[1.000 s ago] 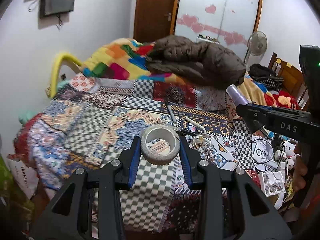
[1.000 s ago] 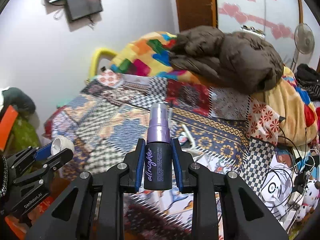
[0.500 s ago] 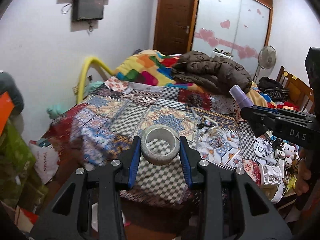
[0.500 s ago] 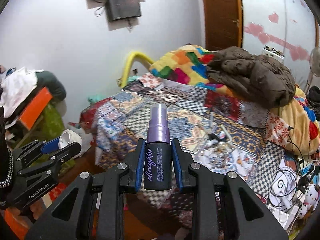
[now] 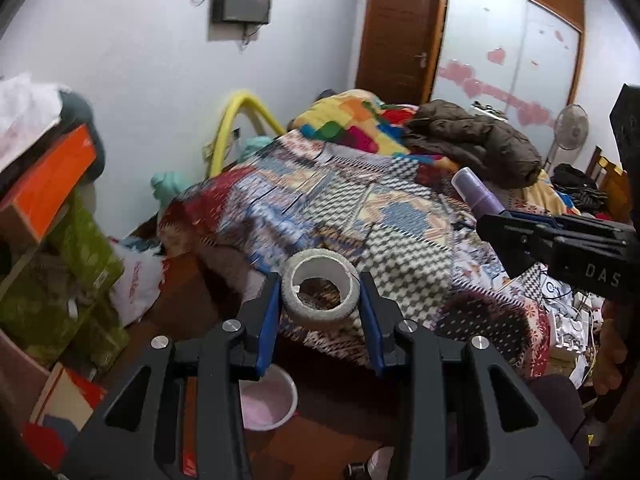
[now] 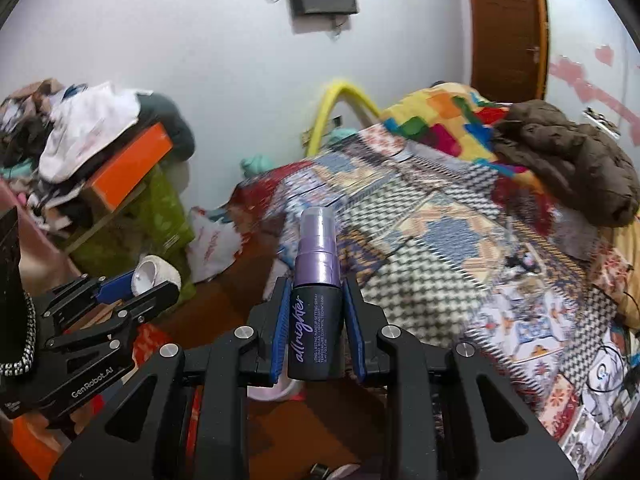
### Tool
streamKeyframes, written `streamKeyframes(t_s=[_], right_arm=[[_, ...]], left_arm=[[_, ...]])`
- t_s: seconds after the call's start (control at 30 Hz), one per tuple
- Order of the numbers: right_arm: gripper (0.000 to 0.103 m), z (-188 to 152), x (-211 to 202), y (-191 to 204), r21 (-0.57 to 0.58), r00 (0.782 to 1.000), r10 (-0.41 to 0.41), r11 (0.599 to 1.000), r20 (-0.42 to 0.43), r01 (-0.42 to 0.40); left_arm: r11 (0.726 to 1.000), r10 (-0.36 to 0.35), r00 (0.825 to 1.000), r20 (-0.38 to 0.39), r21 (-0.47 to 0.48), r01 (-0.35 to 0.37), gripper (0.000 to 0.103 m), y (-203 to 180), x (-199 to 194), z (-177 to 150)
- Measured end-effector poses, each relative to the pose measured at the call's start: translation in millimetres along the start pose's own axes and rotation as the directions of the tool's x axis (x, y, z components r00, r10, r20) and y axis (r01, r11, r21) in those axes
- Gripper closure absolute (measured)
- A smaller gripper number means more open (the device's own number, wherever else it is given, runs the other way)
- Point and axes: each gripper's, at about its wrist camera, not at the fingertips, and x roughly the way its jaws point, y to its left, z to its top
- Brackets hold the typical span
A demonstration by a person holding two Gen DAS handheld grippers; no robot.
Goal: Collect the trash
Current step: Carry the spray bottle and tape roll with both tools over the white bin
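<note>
Both grippers have swung off the bed (image 5: pixel 360 216); left gripper (image 5: pixel 319 300) clamps tape roll (image 5: pixel 320 294), right gripper (image 6: pixel 316 320) clamps spray bottle (image 6: pixel 316 300); pink bowl (image 5: pixel 268 404) on floor below.

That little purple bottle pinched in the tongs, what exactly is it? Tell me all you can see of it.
The spray bottle is small, with a dark, near-black body, a shiny lilac collar and a see-through lilac cap. Slanted lilac script on the body reads "all nighter", with tiny print beside it. It looks like plastic, capped and undamaged. It stands upright along the right gripper, whose blue pads clamp its body from both sides, above the floor beside the bed.
</note>
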Motion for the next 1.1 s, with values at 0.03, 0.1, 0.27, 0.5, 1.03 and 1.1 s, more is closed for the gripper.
streamKeyframes(t_s=[0.03, 0.1, 0.27, 0.5, 1.03, 1.1], right_arm=[[0.079, -2.0, 6.8, 7.1, -0.008, 1.000, 0.014, 1.000, -0.014, -0.014], [0.079, -5.6, 18.2, 17.4, -0.023, 0.999, 0.031, 0.999, -0.038, -0.032], [0.079, -16.8, 54.1, 43.6, -0.057, 0.989, 0.070, 0.995, -0.130, -0.078], [0.079, -40.3, 115.0, 67.6, -0.073, 0.954, 0.116, 0.987, -0.276, -0.142], [0.079, -76.6, 237.3, 104.7, -0.121, 0.829, 0.127, 0.966, -0.545, -0.228], [0.077, -75.4, 245.9, 105.1, -0.110, 0.817, 0.130, 0.967, -0.562, -0.229]], left_arm=[[1.000, 0.007, 1.000, -0.007, -0.009, -0.007, 0.066, 4.8, 1.6, -2.8], [0.999, 0.027, 0.999, -0.026, -0.027, -0.027, 0.066, 17.2, 5.5, -11.2], [0.994, 0.067, 0.994, -0.083, -0.085, -0.074, 0.066, 48.7, 24.0, -32.2], [0.979, 0.093, 0.974, -0.209, -0.157, -0.128, 0.066, 87.1, 65.6, -67.7], [0.941, 0.086, 0.878, -0.471, -0.252, -0.227, 0.066, 131.6, 152.2, -146.5], [0.938, 0.081, 0.870, -0.487, -0.257, -0.231, 0.066, 135.1, 159.1, -149.8]])
